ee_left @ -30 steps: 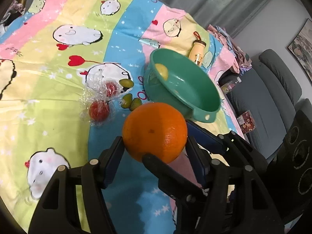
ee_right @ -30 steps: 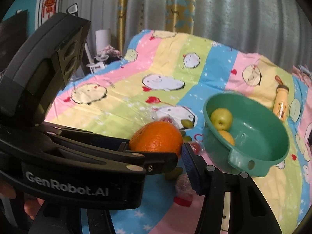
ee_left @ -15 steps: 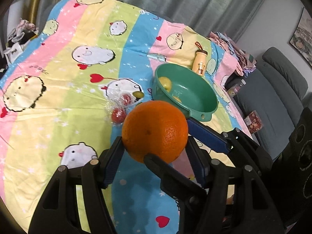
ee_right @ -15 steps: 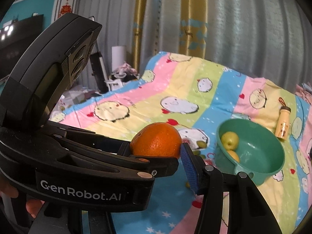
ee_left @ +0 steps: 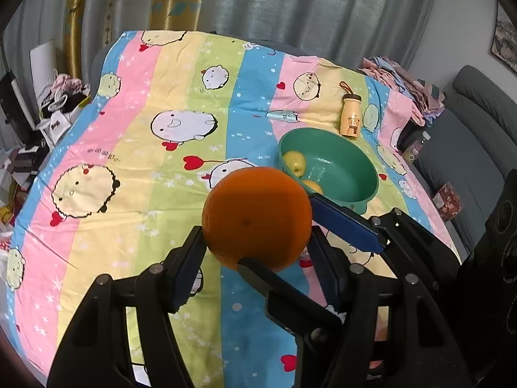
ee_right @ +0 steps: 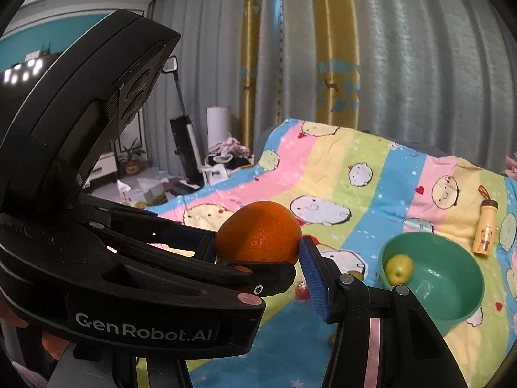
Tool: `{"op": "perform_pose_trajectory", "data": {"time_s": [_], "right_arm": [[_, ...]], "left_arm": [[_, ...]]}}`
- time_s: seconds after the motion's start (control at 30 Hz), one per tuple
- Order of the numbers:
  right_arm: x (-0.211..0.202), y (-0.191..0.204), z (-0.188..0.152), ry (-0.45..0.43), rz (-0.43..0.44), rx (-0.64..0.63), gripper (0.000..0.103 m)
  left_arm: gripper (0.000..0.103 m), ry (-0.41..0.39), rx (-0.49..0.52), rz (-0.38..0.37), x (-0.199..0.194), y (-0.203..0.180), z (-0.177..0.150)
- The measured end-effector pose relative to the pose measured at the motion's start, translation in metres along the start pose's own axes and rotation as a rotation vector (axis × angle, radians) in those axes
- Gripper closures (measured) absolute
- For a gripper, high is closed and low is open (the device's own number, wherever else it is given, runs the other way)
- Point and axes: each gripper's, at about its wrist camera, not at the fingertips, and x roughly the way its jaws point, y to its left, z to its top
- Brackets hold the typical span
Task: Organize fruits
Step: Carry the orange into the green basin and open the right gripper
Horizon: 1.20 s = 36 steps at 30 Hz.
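The left hand-held gripper (ee_left: 255,249) pinches the orange (ee_left: 257,218) above the bed (ee_left: 135,148); the right hand-held gripper (ee_right: 258,258) also presses it. Step: carrying. Next, judged: release over the green bowl (ee_left: 352,158), beside its pear (ee_left: 295,161)

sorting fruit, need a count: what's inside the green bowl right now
The green bowl holds a yellow-green fruit and a yellower one beside it. The held orange covers the bowl's near edge in the left view.

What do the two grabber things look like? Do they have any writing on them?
Both are black plastic frames with silver rivets and ridged blue pads on the fingers. The left gripper has "GenRobot.AI" in white letters. The right gripper shows no writing here.
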Motion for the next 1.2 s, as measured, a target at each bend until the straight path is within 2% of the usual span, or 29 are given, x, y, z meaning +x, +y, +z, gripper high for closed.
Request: {"op": "perform_pose_trajectory", "data": {"time_s": [0.17, 0.57, 0.93, 1.2], "right_arm": [[-0.008, -0.012, 0.001, -0.015, -0.029, 0.023, 0.048], [-0.026, -0.061, -0.004, -0.011, -0.165, 0.082, 0.048], [-0.019, -0.118, -0.012, 0.039, -0.261, 0.136, 0.048], [0.003, -0.153, -0.024, 0.115, -0.282, 0.171, 0.048]], "left_arm": [[0.038, 0.003, 0.037, -0.012, 0.005, -0.017, 0.008], [0.039, 0.037, 0.136, -0.118, 0.045, -0.069, 0.028], [0.039, 0.094, 0.139, -0.245, 0.103, -0.093, 0.055], [0.039, 0.166, 0.122, -0.286, 0.150, -0.099, 0.066]]}}
